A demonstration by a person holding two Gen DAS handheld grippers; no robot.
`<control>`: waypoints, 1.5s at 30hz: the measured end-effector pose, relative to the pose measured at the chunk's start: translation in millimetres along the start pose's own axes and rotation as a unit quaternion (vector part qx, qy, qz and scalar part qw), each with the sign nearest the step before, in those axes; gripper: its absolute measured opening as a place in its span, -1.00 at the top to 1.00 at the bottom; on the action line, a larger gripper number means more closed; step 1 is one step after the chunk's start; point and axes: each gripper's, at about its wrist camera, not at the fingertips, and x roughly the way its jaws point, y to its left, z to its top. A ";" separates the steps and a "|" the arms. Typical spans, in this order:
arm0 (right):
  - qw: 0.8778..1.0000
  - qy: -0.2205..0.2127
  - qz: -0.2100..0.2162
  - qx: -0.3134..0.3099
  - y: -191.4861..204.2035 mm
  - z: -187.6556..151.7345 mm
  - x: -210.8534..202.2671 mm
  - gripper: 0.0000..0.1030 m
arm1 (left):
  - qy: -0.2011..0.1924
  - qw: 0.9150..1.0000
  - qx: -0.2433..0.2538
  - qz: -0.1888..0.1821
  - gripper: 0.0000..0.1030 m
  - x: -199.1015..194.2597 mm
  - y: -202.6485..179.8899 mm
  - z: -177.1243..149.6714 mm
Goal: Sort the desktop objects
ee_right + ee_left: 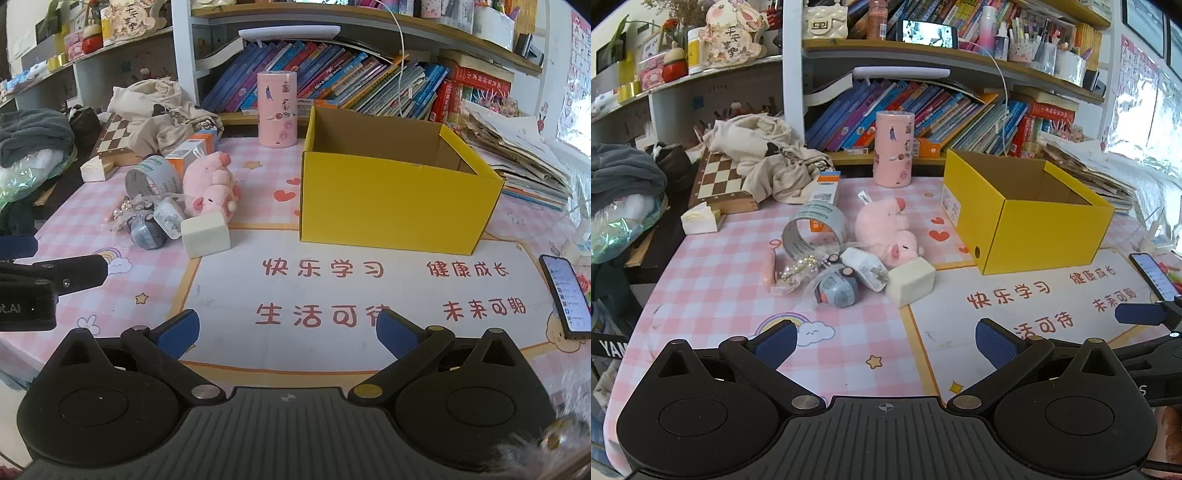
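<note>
An empty yellow cardboard box stands open on the desk mat. Left of it lies a heap: a pink plush pig, a cream block, a tape roll, a white charger, a small blue-grey toy, a bead trinket and an orange-white carton. My left gripper hovers open over the mat, short of the heap. My right gripper hovers open over the printed white panel, in front of the box.
A pink sticker-covered canister stands behind the heap. A chessboard, crumpled cloth and a tissue pack lie at the left. A lit phone rests at the right edge. Book-filled shelves back the desk.
</note>
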 end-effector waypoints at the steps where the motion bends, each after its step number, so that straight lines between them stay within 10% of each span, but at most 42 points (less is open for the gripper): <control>1: 1.000 0.000 -0.002 -0.002 0.3 0.1 0.0 -1.00 | 0.001 1.000 0.000 0.001 -1.00 0.2 -0.3 0.0; 45: 1.000 0.015 -0.018 -0.004 -3.5 -3.0 -1.6 -1.00 | 0.003 1.000 -0.019 -0.014 -1.00 -7.2 13.1 -1.7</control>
